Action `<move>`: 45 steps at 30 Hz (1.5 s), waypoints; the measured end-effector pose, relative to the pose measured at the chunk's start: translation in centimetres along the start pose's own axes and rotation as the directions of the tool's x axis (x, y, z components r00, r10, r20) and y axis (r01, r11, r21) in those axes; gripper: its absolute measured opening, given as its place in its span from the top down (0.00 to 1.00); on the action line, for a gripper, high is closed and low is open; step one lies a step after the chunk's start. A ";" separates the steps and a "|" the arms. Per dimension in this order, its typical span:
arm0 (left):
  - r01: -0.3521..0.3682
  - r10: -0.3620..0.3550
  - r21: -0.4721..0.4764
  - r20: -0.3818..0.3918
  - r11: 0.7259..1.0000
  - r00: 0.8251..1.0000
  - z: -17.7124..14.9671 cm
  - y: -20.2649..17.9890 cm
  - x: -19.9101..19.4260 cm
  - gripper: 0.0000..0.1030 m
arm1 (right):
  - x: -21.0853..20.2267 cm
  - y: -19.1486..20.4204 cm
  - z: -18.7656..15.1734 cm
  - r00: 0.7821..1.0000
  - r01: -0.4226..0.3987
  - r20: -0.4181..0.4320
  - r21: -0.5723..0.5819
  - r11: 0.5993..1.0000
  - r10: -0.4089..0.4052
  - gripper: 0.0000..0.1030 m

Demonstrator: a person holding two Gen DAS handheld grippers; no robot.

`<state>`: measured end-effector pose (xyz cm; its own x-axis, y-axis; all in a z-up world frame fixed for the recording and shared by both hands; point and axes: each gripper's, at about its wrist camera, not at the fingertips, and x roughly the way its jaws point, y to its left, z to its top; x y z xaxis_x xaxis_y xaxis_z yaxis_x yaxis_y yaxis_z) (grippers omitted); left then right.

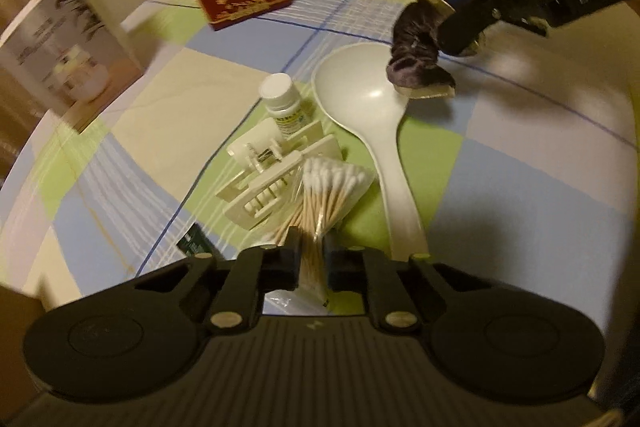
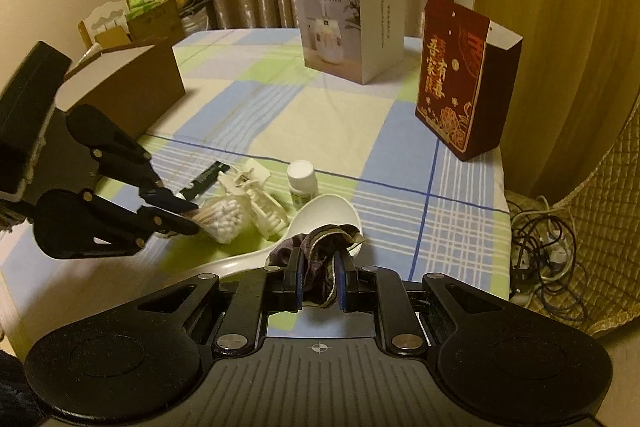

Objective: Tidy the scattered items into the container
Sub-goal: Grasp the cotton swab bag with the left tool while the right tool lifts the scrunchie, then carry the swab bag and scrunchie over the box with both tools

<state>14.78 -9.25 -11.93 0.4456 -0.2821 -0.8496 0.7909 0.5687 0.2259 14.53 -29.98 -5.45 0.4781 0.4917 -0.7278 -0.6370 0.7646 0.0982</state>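
My left gripper [image 1: 312,251] is shut on a clear bag of cotton swabs [image 1: 332,191], also seen in the right wrist view [image 2: 224,219]. My right gripper [image 2: 318,267] is shut on a dark purple scrunchie [image 2: 320,251], held just above the bowl of a white plastic ladle [image 1: 360,95]; the scrunchie shows in the left wrist view [image 1: 416,55]. A white hair claw clip [image 1: 272,179] and a small white pill bottle [image 1: 284,99] lie beside the swabs. A brown cardboard box [image 2: 132,87] stands at the table's left.
The checked tablecloth [image 2: 320,115] covers the table. A white humidifier box [image 2: 352,23] and a red gift box [image 2: 460,83] stand at the back. A dark flat packet [image 2: 204,179] lies by the clip. Cables [image 2: 540,251] lie on the floor right.
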 end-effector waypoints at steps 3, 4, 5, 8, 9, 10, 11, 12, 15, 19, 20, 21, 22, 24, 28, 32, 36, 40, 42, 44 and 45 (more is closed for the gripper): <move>0.006 -0.004 -0.088 0.027 0.996 1.000 -0.1 0.4 -1.7 0.98 | -0.5 0.1 0.1 1.000 -0.007 0.008 0.008 1.000 0.007 0.82; 0.011 -0.006 -0.124 0.038 0.992 0.999 -0.2 0.6 -2.4 0.98 | -0.6 0.3 0.1 1.000 -0.008 0.010 0.007 1.000 0.008 0.82; 0.012 -0.005 -0.154 0.048 0.988 0.999 -0.3 0.8 -3.0 0.98 | -0.7 0.4 0.1 1.000 -0.010 0.013 0.004 1.000 0.010 0.82; 0.017 0.002 -0.241 0.077 0.970 0.997 -0.6 1.4 -4.9 0.98 | -0.9 0.9 0.2 1.000 -0.022 0.019 -0.005 1.000 0.022 0.83; 0.020 0.002 -0.269 0.082 0.963 0.997 -0.7 1.6 -5.4 0.98 | -1.0 1.1 0.3 0.999 -0.027 0.022 -0.010 1.000 0.027 0.83; 0.027 -0.002 -0.289 0.085 0.957 0.996 -0.8 1.8 -5.9 0.98 | -1.1 1.3 0.4 0.999 -0.031 0.025 -0.014 0.999 0.031 0.83; 0.024 0.003 -0.301 0.086 0.953 0.996 -0.9 1.8 -6.3 0.98 | -1.2 1.5 0.4 0.999 -0.036 0.029 -0.019 0.999 0.036 0.83; 0.016 0.010 -0.306 0.084 0.952 0.996 -1.0 1.7 -6.7 0.99 | -1.3 1.8 0.4 0.999 -0.038 0.032 -0.023 0.999 0.039 0.83; 0.002 0.025 -0.323 0.080 0.946 0.996 -1.4 1.4 -7.8 0.99 | -1.5 2.4 0.4 0.998 -0.049 0.036 -0.031 0.998 0.050 0.83; 0.003 0.034 -0.370 0.095 0.929 0.995 -2.2 1.5 -9.3 0.99 | -1.8 3.3 0.5 0.997 -0.065 0.038 -0.048 0.997 0.067 0.83; 0.001 0.039 -0.377 0.099 0.926 0.994 -2.4 1.5 -9.6 0.99 | -1.8 3.6 0.6 0.997 -0.071 0.038 -0.052 0.996 0.073 0.83; -0.003 0.045 -0.382 0.102 0.924 0.994 -2.6 1.5 -10.1 0.99 | -1.9 3.9 0.6 0.996 -0.077 0.038 -0.055 0.996 0.079 0.83; -0.008 0.052 -0.388 0.104 0.922 0.993 -2.8 1.5 -10.5 0.99 | -1.9 4.1 0.8 0.996 -0.083 0.038 -0.059 0.995 0.086 0.83; -0.015 0.065 -0.398 0.111 0.917 0.992 -3.2 1.5 -11.4 0.99 | -2.1 4.9 1.1 0.994 -0.097 0.043 -0.070 0.993 0.100 0.83; -0.032 0.094 -0.414 0.132 0.910 0.987 -3.9 1.7 -13.5 0.99 | -2.4 6.4 1.9 0.989 -0.131 0.055 -0.088 0.988 0.136 0.83; -0.043 0.122 -0.431 0.157 0.901 0.980 -4.8 2.4 -15.8 0.99 | -2.6 8.0 3.0 0.984 -0.160 0.067 -0.107 0.981 0.168 0.83; -0.065 0.156 -0.446 0.169 0.893 0.973 -6.0 3.6 -18.0 0.99 | -2.6 9.8 4.1 0.979 -0.177 0.077 -0.122 0.977 0.187 0.83; -0.089 0.189 -0.462 0.175 0.883 0.966 -7.6 4.7 -20.2 0.99 | -2.2 11.8 5.2 0.975 -0.195 0.087 -0.128 0.972 0.207 0.83; -0.102 0.207 -0.472 0.176 0.875 0.962 -8.5 5.4 -21.2 0.99 | -2.0 13.0 5.8 0.972 -0.203 0.093 -0.137 0.970 0.217 0.83; -0.118 0.228 -0.483 0.174 0.867 0.958 -9.4 6.1 -22.2 0.99 | -1.8 14.1 6.4 0.968 -0.215 0.099 -0.140 0.967 0.229 0.83; -0.126 0.238 -0.489 0.174 0.863 0.956 -9.9 6.5 -22.6 0.99 | -1.6 14.7 6.8 0.965 -0.225 0.102 -0.140 0.964 0.240 0.83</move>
<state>5.69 8.51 4.05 0.6867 -0.2688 -0.6754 0.4216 0.9042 0.0688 8.50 -16.76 1.76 0.3705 0.7006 -0.6098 -0.8064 0.5685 0.1632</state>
